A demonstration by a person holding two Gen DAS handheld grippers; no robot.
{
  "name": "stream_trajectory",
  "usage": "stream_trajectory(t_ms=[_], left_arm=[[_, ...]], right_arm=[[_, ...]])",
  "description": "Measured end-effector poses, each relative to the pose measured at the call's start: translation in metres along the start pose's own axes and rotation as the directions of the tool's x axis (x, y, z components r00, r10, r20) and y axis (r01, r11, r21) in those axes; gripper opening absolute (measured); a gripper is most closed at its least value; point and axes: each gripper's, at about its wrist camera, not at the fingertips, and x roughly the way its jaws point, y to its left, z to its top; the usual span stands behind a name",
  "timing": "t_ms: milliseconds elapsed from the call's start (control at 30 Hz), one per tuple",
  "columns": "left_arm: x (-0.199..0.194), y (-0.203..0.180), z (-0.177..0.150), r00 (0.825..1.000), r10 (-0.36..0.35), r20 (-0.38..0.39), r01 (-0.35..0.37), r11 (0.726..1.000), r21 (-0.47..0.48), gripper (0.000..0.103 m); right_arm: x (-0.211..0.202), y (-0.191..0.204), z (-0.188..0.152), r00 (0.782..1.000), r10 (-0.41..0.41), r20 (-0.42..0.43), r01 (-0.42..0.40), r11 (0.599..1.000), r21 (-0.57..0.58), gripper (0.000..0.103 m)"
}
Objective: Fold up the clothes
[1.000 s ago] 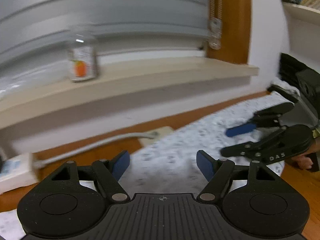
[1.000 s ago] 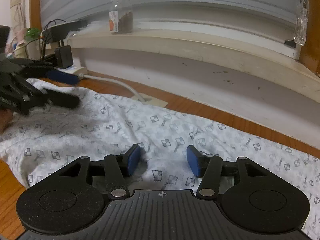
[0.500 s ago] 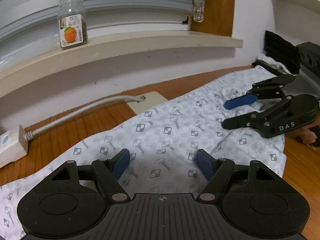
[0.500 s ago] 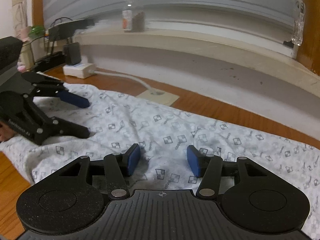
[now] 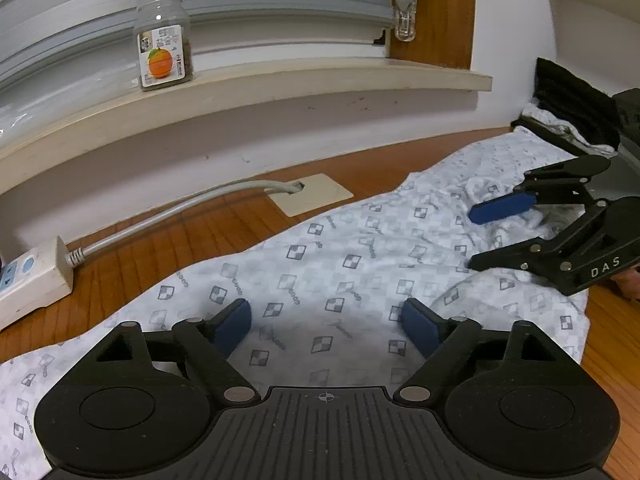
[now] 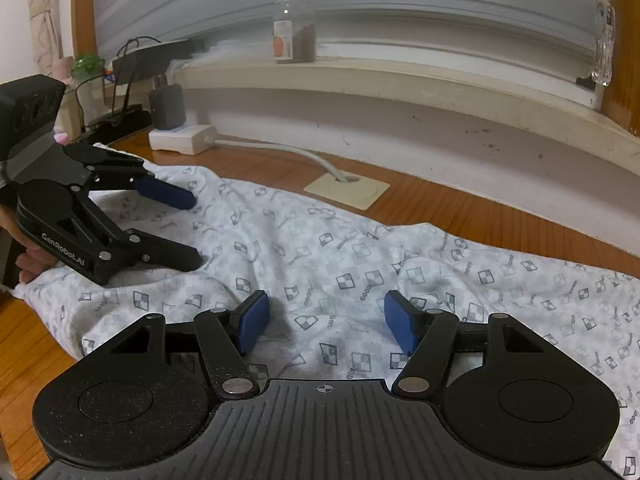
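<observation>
White cloth (image 5: pixel 320 276) with a grey check print lies spread along the wooden counter (image 5: pixel 192 232), running from 8 o'clock to 2 o'clock in the left view. Both tools have come down over it in the last second, and each has widened since. The left tool (image 5: pixel 326 326) hangs low over the middle of the cloth, its jaws opening wide with only flat fabric beneath them, nothing pinched. The right tool (image 6: pixel 322 322) sits near the cloth's other end, pitched downward, jaws also opening, at a medium gap. Whether either pad brushes the fabric is hard to tell through the fisheye. Both look set to take hold for a fold, which I judge has not yet begun. A jar (image 5: pixel 164 44) stands on the sill (image 5: pixel 280 84) at 11 o'clock.
</observation>
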Motion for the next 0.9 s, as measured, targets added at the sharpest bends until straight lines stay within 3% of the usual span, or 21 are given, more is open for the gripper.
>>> stream_trajectory(t_ms=[333, 433, 500, 600, 733, 900], left_arm=[[0.001, 0.0, -0.001, 1.0, 0.024, -0.008, -0.025, 1.0, -0.01, 0.095], [0.002, 0.001, -0.001, 1.0, 0.026, -0.012, -0.026, 1.0, -0.016, 0.097], [0.002, 0.001, -0.001, 1.0, 0.026, -0.014, -0.027, 1.0, -0.017, 0.098], [0.003, -0.001, -0.001, 0.999, 0.05, -0.018, -0.051, 0.999, -0.02, 0.103], [0.002, -0.008, 0.001, 0.995, 0.099, -0.015, -0.099, 0.995, 0.0, 0.103], [0.005, -0.04, 0.017, 0.983, 0.181, 0.022, -0.182, 0.981, 0.06, 0.103]], right_arm=[[-0.004, -0.008, -0.002, 0.999, 0.032, 0.019, -0.032, 0.999, 0.043, 0.071], [-0.023, -0.023, -0.009, 0.99, 0.094, 0.104, -0.104, 0.989, 0.105, 0.074], [-0.044, -0.03, -0.016, 0.983, 0.086, 0.161, -0.107, 0.986, 0.125, 0.08], [-0.079, -0.044, -0.031, 0.977, 0.056, 0.207, -0.082, 0.99, 0.117, 0.083], [-0.135, -0.07, -0.057, 0.962, -0.026, 0.273, -0.013, 0.99, 0.141, 0.101], [-0.181, -0.112, -0.094, 0.953, -0.139, 0.268, 0.079, 0.972, 0.222, 0.101]])
